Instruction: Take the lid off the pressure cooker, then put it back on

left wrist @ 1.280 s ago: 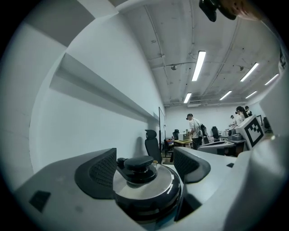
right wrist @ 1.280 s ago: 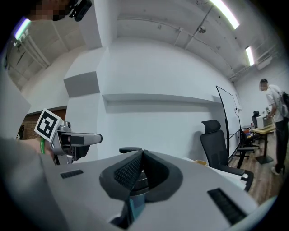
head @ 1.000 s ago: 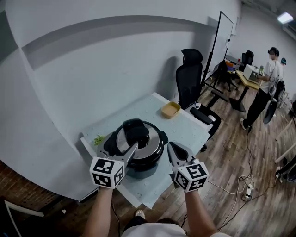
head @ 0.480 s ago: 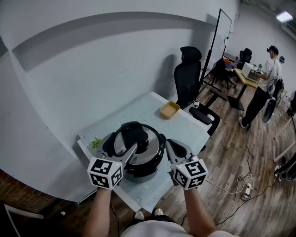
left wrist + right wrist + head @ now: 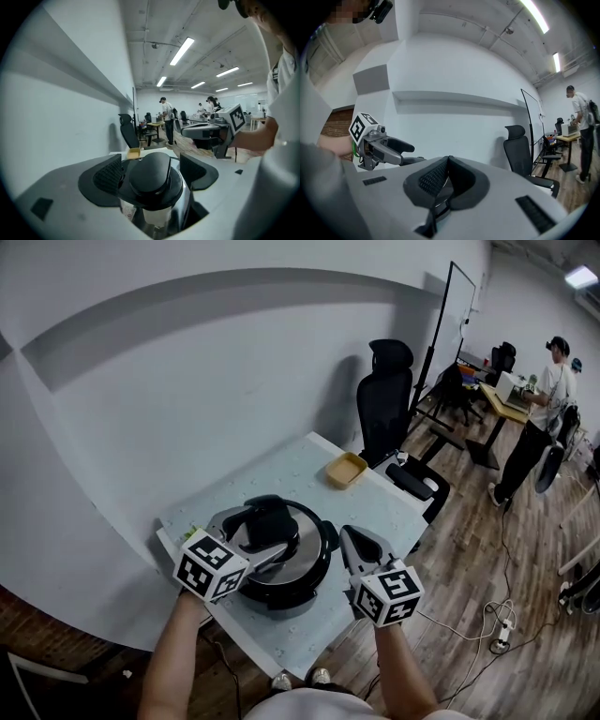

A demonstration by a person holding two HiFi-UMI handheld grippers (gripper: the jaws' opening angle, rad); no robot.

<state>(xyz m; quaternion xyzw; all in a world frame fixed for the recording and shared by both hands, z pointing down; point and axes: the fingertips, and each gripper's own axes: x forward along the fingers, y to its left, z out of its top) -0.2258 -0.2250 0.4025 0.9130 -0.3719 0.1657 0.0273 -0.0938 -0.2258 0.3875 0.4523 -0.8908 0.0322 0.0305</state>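
The pressure cooker point(image 5: 298, 576) stands on the pale table point(image 5: 375, 507) with its steel lid point(image 5: 302, 542) on. My left gripper point(image 5: 265, 529) lies turned on its side over the lid. It is open, one jaw on each side of the black lid handle point(image 5: 154, 176), close to it. Whether the pads point(image 5: 110, 176) touch the handle is unclear. My right gripper point(image 5: 350, 538) hovers just right of the cooker, shut with nothing between its pads point(image 5: 433, 178). In the right gripper view my left gripper point(image 5: 382, 147) shows at the left.
A yellow tray point(image 5: 346, 465) sits at the table's far corner, and a black office chair point(image 5: 389, 404) stands behind it. A person point(image 5: 539, 427) stands by desks at the far right. The table's front edge point(image 5: 281, 652) lies near my arms. The grey wall runs along the left.
My left gripper has swung up and left and rolled onto its side, so its jaws now straddle the lid handle. The right gripper has hardly moved.
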